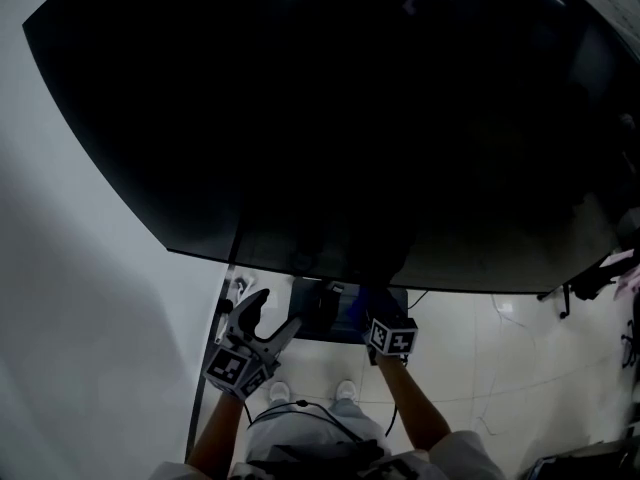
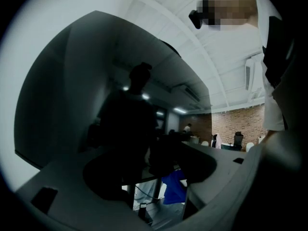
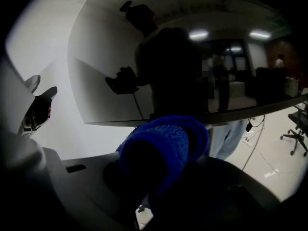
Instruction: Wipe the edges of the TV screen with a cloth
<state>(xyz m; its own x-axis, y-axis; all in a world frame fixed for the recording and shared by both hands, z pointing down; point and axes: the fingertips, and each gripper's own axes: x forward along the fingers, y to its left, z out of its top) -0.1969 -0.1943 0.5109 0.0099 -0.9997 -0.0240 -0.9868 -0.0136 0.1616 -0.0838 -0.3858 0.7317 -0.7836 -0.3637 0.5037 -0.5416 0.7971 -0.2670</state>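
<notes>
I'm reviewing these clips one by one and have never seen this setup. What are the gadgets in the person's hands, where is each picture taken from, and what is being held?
No robot here: a person holds a two-jaw gripper in each hand. The head view looks down from the person's head at a big dark TV screen. The other two views come from cameras riding on the grippers. The left gripper is open and empty. The right gripper is clamped on a blue cloth, just under the screen's lower edge; contact isn't clear.
</notes>
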